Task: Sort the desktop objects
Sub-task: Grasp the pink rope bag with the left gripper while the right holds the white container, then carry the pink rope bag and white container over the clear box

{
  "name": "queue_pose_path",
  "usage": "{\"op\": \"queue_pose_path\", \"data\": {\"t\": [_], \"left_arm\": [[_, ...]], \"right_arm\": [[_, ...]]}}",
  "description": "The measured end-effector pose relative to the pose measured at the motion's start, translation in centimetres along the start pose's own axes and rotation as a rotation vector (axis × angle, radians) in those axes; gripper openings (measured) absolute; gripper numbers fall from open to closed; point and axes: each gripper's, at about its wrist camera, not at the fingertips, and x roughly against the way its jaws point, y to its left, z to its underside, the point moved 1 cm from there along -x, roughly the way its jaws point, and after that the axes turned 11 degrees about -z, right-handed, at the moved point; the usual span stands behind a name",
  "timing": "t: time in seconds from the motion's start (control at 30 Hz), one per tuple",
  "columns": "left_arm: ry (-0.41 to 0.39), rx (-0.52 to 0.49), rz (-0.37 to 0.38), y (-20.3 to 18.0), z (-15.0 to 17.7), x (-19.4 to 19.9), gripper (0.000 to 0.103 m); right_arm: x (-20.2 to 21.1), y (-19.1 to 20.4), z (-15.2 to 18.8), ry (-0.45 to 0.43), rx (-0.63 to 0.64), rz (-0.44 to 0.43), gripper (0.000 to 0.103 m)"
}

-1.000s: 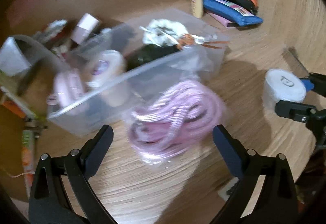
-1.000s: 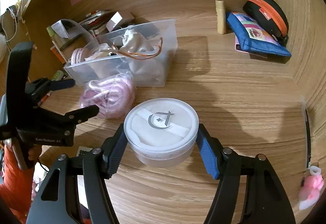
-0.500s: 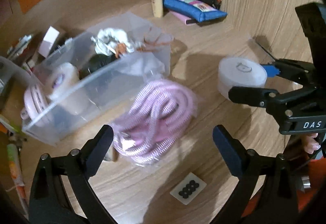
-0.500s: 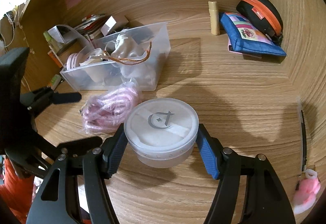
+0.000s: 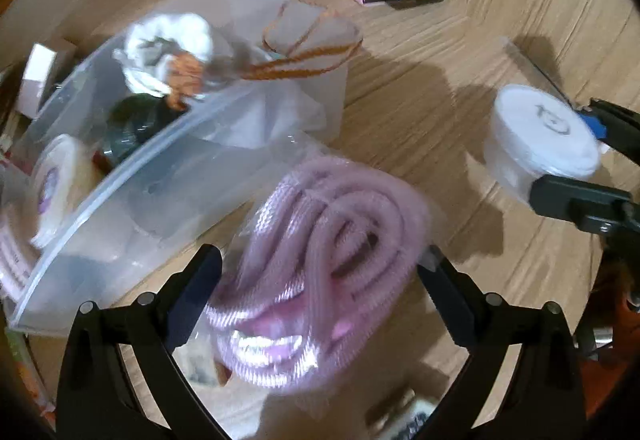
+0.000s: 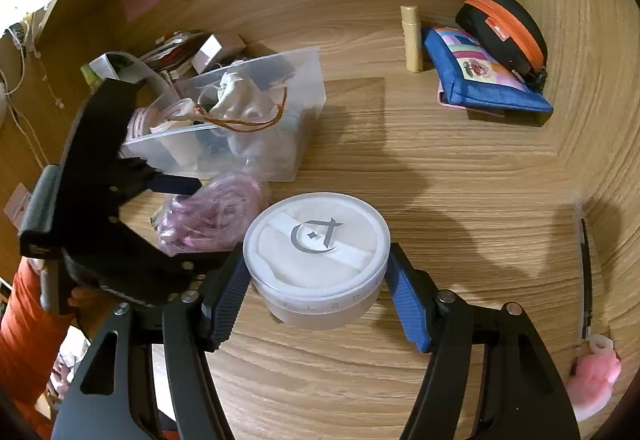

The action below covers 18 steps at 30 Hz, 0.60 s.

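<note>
The right gripper has matte black arms with slotted cut-outs and small silver screws at the pivots; its fingers carry ribbed blue pads; the left gripper is the same black build, its pads dark navy; an orange sleeve covers the person's left arm.

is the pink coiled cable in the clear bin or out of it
Out. The bagged pink cable lies on the desk just in front of the clear bin, between the left gripper's open fingers.
</note>
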Motion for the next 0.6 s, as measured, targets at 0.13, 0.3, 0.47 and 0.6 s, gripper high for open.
{"op": "queue_pose_path", "data": {"t": [0.13, 0.3, 0.47, 0.6], "left_arm": [[-0.037, 0.038, 0.04, 0.4, -0.2, 0.0, 0.089], [-0.059, 0.076, 0.04, 0.7, 0.3, 0.9, 0.071], [-0.101, 0.113, 0.011, 1.1, 0.8, 2.4, 0.066], [-0.155, 0.144, -0.013, 2.0, 2.0, 4.3, 0.066]], "right_arm": [[-0.1, -0.4, -0.2, 0.002, -0.005, 0.008, 0.063], [-0.3, -0.4, -0.6, -0.001, -0.008, 0.012, 0.063], [-0.3, 0.1, -1.1, -0.009, 0.005, 0.011, 0.063], [-0.3, 0.9, -1.6, -0.016, 0.021, 0.015, 0.063]]}}
